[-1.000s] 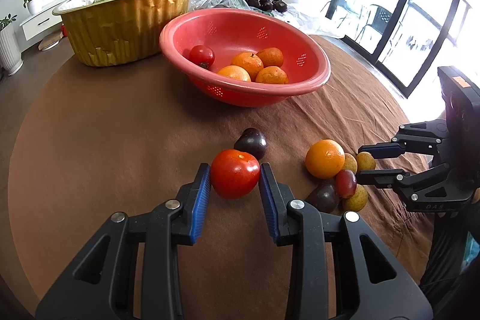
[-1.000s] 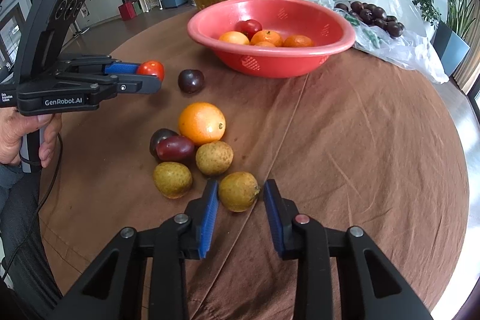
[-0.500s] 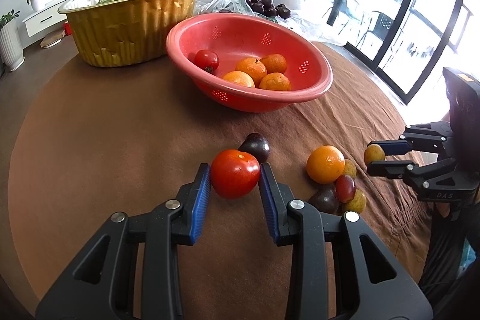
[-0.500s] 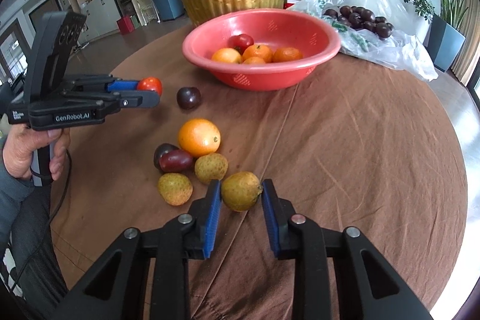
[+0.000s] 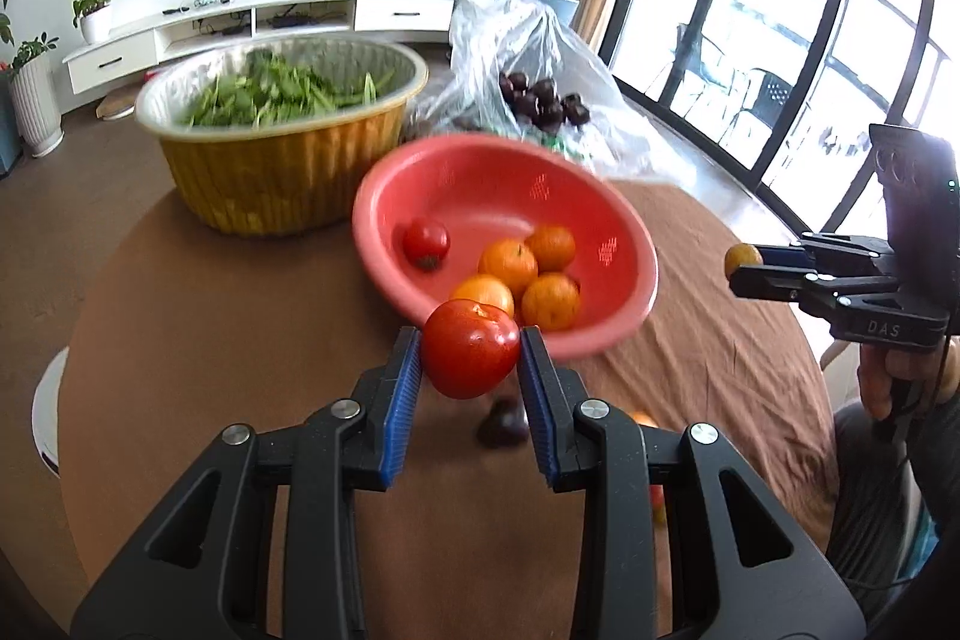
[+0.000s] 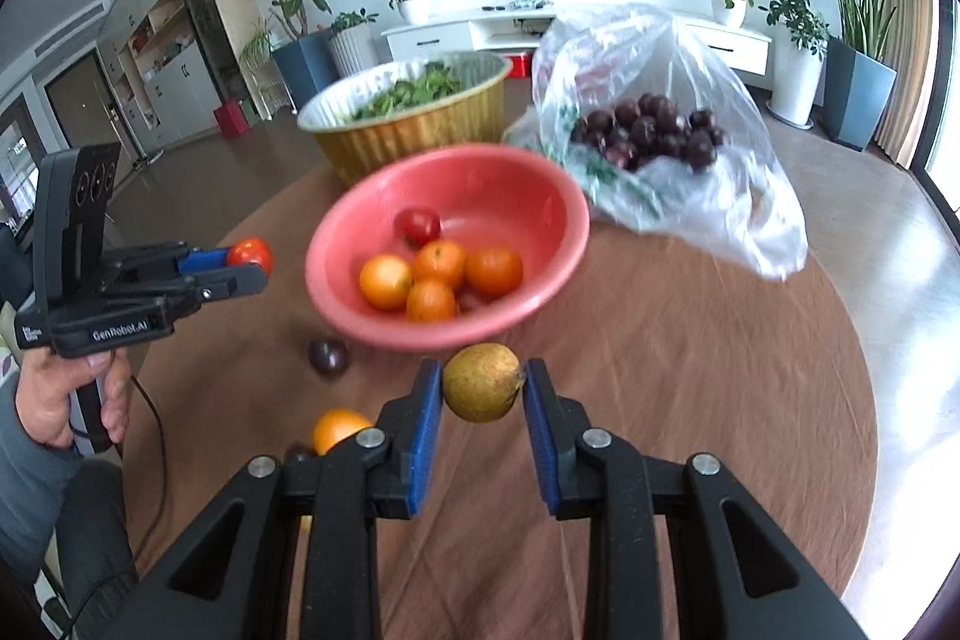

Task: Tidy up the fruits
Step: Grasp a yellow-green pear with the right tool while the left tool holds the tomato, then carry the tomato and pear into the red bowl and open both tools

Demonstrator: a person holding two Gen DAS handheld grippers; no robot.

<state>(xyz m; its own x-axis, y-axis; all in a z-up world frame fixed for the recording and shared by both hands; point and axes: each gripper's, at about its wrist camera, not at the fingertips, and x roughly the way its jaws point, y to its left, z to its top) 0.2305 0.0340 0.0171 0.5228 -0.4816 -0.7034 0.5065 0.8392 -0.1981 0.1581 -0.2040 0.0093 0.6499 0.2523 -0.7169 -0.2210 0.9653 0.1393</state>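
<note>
The red bowl just ahead of both grippers already holds four oranges and a small tomato. The left gripper clamps a glossy red tomato; the right gripper clamps a russet yellow-green fruit. An orange and dark plum remain below on the surface

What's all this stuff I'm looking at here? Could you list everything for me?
Red bowl: one, table centre, holding four oranges and a small tomato.
Gold basin: one, behind the bowl, filled with greens.
Plastic bag: one, clear, holding dark plums.
Loose plum: one, dark, on the brown tablecloth.
Loose orange: one, on the cloth.
Tomato: one, red, in the left gripper.
Yellow-brown fruit: one, in the right gripper.
Hands: two, holding the grippers.
</note>
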